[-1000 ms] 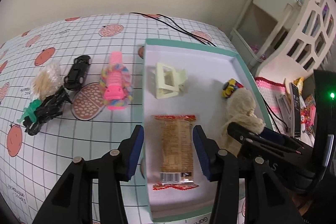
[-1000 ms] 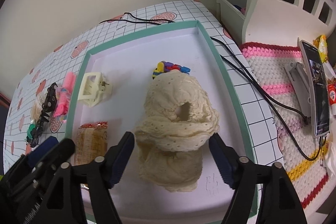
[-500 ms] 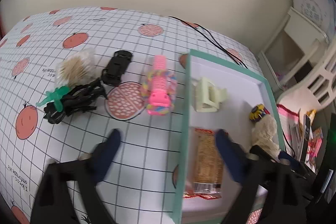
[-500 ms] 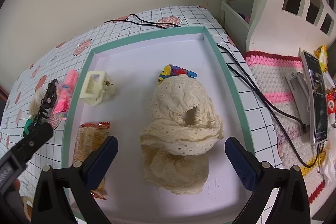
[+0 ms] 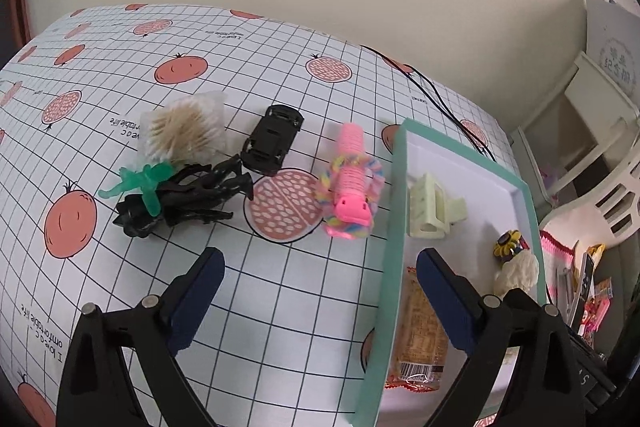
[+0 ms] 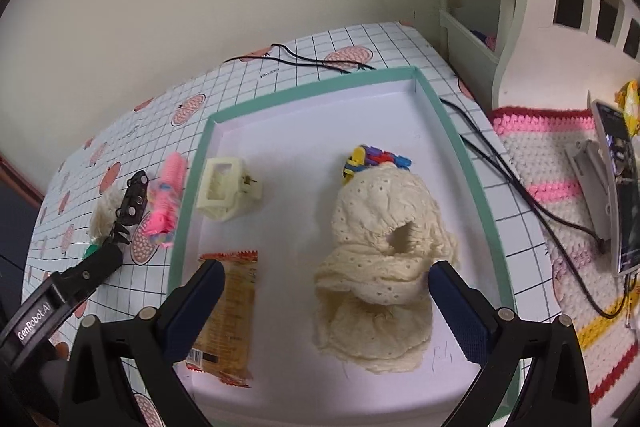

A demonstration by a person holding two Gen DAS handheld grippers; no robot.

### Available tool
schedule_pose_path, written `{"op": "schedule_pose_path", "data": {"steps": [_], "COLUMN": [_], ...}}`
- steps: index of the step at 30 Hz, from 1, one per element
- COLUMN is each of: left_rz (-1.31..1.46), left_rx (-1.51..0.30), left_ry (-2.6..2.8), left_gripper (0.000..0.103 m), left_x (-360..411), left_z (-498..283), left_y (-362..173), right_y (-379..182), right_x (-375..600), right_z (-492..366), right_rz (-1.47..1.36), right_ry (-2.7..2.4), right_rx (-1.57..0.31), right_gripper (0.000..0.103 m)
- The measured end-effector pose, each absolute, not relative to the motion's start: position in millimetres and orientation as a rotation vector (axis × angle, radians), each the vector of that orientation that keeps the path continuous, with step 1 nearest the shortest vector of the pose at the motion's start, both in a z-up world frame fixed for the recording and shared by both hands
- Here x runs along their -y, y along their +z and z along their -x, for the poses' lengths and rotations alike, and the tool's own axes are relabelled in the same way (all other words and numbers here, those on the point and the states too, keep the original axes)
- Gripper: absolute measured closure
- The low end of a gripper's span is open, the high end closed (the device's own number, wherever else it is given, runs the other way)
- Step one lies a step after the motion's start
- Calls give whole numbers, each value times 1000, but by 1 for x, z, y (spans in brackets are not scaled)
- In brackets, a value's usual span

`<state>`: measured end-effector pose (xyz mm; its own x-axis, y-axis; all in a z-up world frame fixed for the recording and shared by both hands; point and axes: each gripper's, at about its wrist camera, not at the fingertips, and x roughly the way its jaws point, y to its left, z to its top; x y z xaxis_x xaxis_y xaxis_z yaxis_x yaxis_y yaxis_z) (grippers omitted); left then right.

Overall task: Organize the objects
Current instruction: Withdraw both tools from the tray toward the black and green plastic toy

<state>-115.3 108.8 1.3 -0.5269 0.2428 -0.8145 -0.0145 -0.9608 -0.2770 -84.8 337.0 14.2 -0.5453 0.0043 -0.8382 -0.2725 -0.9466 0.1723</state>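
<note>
Table under a white grid cloth (image 5: 280, 307) printed with orange fruit, set against a plain cream wall; white shelving (image 6: 560, 7) stands past its right edge.

My left gripper (image 5: 320, 291) is spread wide and empty above the cloth, just left of the teal-rimmed tray (image 5: 390, 227). Beyond it, near the tray's left wall: pink toy (image 5: 350, 187), black car (image 5: 272, 139), black figure (image 5: 180, 199), cotton swabs (image 5: 184, 131).

My right gripper (image 6: 324, 303) is also spread wide, gripping nothing, over the tray's near edge. The cream cloth (image 6: 384, 255) lies between its fingers; the snack packet (image 6: 228, 311) lies by the left finger. The hair claw (image 6: 224, 187) sits near the tray's left wall.
</note>
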Motion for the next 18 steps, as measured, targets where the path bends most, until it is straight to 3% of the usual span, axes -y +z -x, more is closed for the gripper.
{"op": "schedule_pose_path", "data": {"steps": [9, 18], "left_rz": [1449, 1434], "left_rx": [375, 366], "left_ry": [2594, 2604], "left_gripper": [6, 6], "left_x": [-100, -90], "left_z": [118, 122], "left_y": [2, 6], "right_y": [7, 3], "right_x": [-315, -306], "right_z": [88, 90], "right_rz": [1505, 1535], "right_ry": [2551, 2539], "right_rx": [-221, -166], "right_gripper": [0, 0]}}
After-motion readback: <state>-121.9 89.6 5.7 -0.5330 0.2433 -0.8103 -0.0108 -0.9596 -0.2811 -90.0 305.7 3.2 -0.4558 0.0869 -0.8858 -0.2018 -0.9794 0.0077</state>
